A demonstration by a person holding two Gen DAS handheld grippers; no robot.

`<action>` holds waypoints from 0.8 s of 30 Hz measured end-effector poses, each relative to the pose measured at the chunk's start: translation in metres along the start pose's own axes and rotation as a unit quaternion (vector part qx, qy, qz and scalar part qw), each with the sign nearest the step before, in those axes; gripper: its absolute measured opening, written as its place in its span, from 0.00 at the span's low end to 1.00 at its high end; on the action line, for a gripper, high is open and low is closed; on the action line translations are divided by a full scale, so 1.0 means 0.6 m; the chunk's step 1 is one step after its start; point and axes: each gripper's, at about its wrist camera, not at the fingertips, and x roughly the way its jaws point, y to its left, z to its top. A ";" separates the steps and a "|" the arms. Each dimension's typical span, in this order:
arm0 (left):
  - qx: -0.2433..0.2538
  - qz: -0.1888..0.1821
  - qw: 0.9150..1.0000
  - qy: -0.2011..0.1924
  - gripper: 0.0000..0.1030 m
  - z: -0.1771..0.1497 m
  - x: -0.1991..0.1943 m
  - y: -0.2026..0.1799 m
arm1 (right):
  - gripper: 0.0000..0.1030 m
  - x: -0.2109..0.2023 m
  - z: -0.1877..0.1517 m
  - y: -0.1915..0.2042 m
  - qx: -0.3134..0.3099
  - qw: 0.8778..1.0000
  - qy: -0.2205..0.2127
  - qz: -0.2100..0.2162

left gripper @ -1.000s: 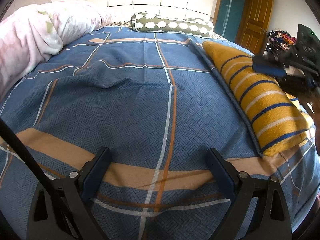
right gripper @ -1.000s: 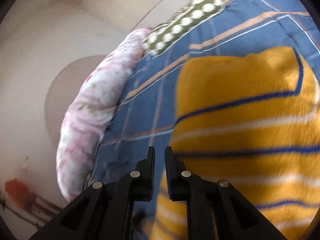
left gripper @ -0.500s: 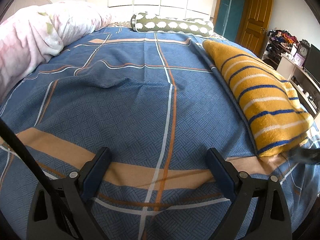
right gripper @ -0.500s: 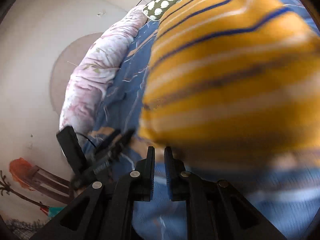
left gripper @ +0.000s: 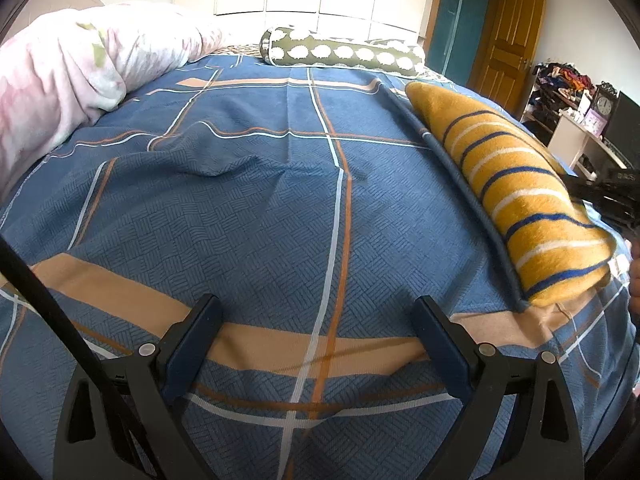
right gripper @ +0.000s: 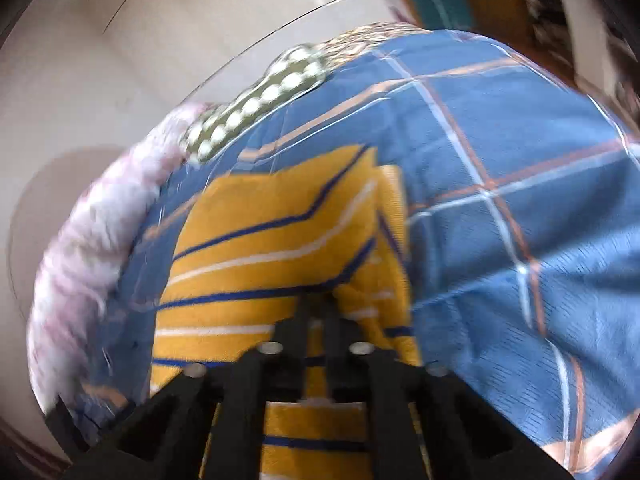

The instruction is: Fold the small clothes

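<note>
A yellow garment (left gripper: 516,184) with blue and white stripes lies folded long along the right side of the bed. In the right wrist view, which is blurred, the same garment (right gripper: 260,248) fills the middle. My right gripper (right gripper: 318,304) sits on its right edge, jaws closed together on a raised fold of the cloth. In the left wrist view the right gripper (left gripper: 608,196) shows at the far right, beside the garment's near end. My left gripper (left gripper: 316,332) hovers open over the blue bedspread (left gripper: 240,220), well left of the garment, with nothing between its fingers.
A pink quilt (left gripper: 60,80) is heaped along the left side of the bed. A green bolster (left gripper: 340,52) with white spots lies at the head. Past the bed's right edge stand a wooden door (left gripper: 508,40) and a cluttered desk (left gripper: 580,128).
The right gripper swung from the garment's near end, turned, and now sits on the garment's right edge with cloth at its tips. The left gripper has stayed where it was.
</note>
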 end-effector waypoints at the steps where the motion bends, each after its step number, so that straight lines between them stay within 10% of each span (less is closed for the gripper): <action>1: -0.003 -0.003 1.000 -0.001 0.92 0.000 -0.001 0.002 | 0.04 -0.015 -0.006 0.010 -0.007 1.000 -0.013 -0.011; 6: 0.004 0.000 1.000 0.003 0.94 -0.001 -0.003 -0.004 | 0.41 -0.109 -0.084 0.054 -0.085 0.992 -0.057 -0.068; 13: 0.017 0.040 0.999 0.014 0.94 -0.021 -0.055 -0.032 | 0.42 -0.162 -0.192 0.039 -0.069 0.992 -0.052 -0.095; 24: 0.058 0.121 0.972 -0.195 1.00 -0.019 -0.345 -0.119 | 0.47 -0.247 -0.243 0.071 -0.096 0.986 -0.067 -0.120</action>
